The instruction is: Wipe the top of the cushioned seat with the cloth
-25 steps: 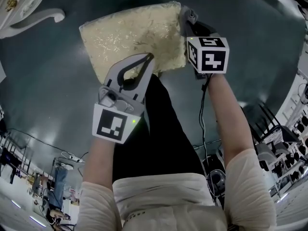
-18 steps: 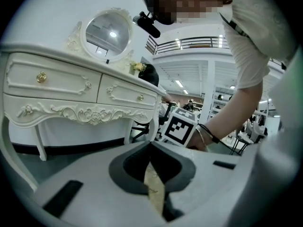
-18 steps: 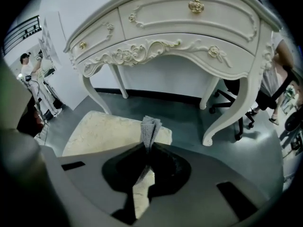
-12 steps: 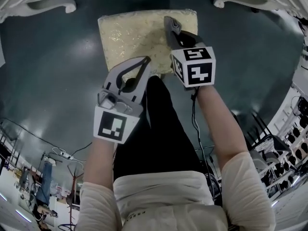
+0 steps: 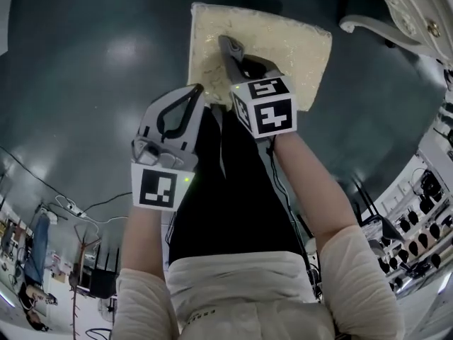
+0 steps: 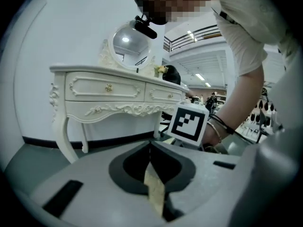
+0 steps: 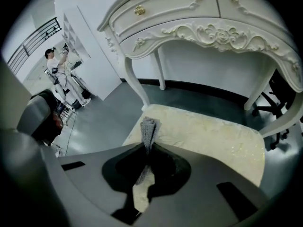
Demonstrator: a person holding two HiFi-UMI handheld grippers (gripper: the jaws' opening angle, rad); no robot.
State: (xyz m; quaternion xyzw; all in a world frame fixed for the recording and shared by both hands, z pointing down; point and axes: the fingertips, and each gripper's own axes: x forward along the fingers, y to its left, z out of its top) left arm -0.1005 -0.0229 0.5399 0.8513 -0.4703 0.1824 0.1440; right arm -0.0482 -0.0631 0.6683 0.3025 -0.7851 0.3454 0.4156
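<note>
Looking steeply down from my head, I see a pale yellow square cushioned seat (image 5: pixel 290 44) on a dark grey-green glossy floor (image 5: pixel 99 62), just ahead of my black trousers (image 5: pixel 233 190). My right tool (image 7: pixel 147 144) reaches out over the seat's near left part, and its two jaws are clamped on a grey woven cloth (image 7: pixel 148 126). In the right gripper view a narrow fold of that cloth stands out past the jaw tips, with the seat's shimmering fabric spread out behind it. I cannot tell whether the cloth touches the seat. My left tool (image 5: pixel 194 91) sits just left of the right one, nearer the seat's near edge than its middle. In the left gripper view its jaws are pressed together with nothing between them, and only a thin strip of the yellow seat shows through the gap lower down. The right tool's black and white marker cube shows close in front of the left one. A white carved dressing table with small gold knobs (image 7: pixel 189 13) stands over the far side of the seat, its curved legs planted beside it. A round mirror (image 6: pixel 127 44) rests on that tabletop.
</note>
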